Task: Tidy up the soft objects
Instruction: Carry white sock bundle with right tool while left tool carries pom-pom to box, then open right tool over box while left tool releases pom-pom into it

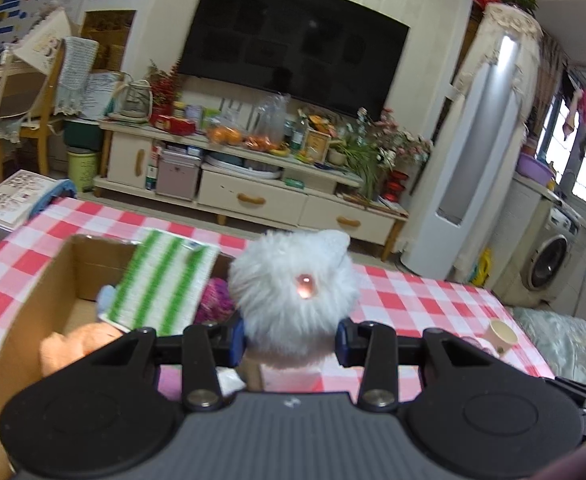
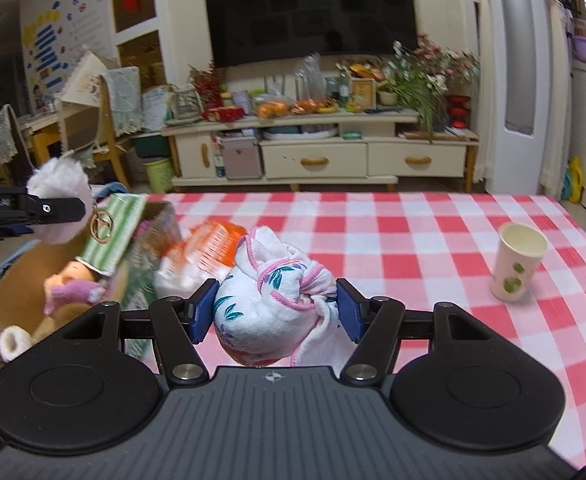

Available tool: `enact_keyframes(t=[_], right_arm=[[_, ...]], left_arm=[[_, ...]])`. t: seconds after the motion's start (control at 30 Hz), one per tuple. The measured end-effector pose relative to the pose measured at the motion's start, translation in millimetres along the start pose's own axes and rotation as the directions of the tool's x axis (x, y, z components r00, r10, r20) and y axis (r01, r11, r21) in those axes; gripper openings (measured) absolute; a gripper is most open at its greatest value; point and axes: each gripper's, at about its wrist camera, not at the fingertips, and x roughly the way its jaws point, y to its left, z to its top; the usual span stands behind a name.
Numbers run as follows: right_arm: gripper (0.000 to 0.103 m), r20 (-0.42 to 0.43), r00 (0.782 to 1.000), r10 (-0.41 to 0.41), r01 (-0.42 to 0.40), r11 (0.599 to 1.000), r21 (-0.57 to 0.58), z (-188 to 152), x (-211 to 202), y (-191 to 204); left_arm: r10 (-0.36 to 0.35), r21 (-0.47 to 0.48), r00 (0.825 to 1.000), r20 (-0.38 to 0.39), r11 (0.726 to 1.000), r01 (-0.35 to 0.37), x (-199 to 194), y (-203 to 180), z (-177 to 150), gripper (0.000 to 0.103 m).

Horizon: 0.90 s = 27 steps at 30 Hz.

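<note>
Soft things fill both tools: the left gripper (image 1: 291, 340) is clamped on a fluffy white pompom (image 1: 293, 292), long-haired and round, with a shiny pink bead at its middle and a gold ring clasp (image 2: 103, 224) dangling below it in the right view. It hangs above the cardboard box (image 1: 25, 292) at the left edge of the table (image 1: 413, 300), whose cloth is a smooth red, pink and white check. On the side of that gripper, white lettering shows, too cut off to read surely. Inside the box lie a green-and-white striped ribbed cloth (image 1: 161, 280), a small doll (image 2: 71, 284) in a purple knit top and a peach plush piece (image 1: 73, 346). The right gripper (image 2: 277, 316) squeezes a knotted cloth bundle (image 2: 271, 304), white with teal leaf print and pink piping, over the table's near edge. A paper cup (image 2: 517, 266) with green spots stands upright toward the right edge.
</note>
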Motion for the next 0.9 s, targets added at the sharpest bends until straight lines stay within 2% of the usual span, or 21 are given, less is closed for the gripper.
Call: enact_keyframes(t=[0.27, 0.57, 0.73, 0.9], right_arm=[[0.077, 0.046, 0.993, 0.105, -0.104, 0.995, -0.007, 22.0, -3.4, 37.2], [0.077, 0.057, 0.964, 0.258, -0.259, 0.966, -0.007, 36.9, 5.4, 85.3], [0.077, 0.037, 0.946, 0.321, -0.320, 0.947, -0.017, 35.1, 20.7, 111.3], [0.077, 0.015, 0.939, 0.343, -0.343, 0.939, -0.029, 31.3, 43.3, 129.9]], left_arm=[[0.043, -0.070, 0.998, 0.040, 0.997, -0.040, -10.7, 30.5, 9.5, 0.040], [0.098, -0.153, 0.993, 0.064, 0.984, -0.087, -14.5, 66.9, 20.0, 0.040], [0.123, -0.179, 0.991, 0.050, 0.977, -0.113, -3.9, 83.7, 26.0, 0.040], [0.136, -0.173, 0.991, 0.004, 0.976, -0.133, 7.7, 89.4, 21.6, 0.040]])
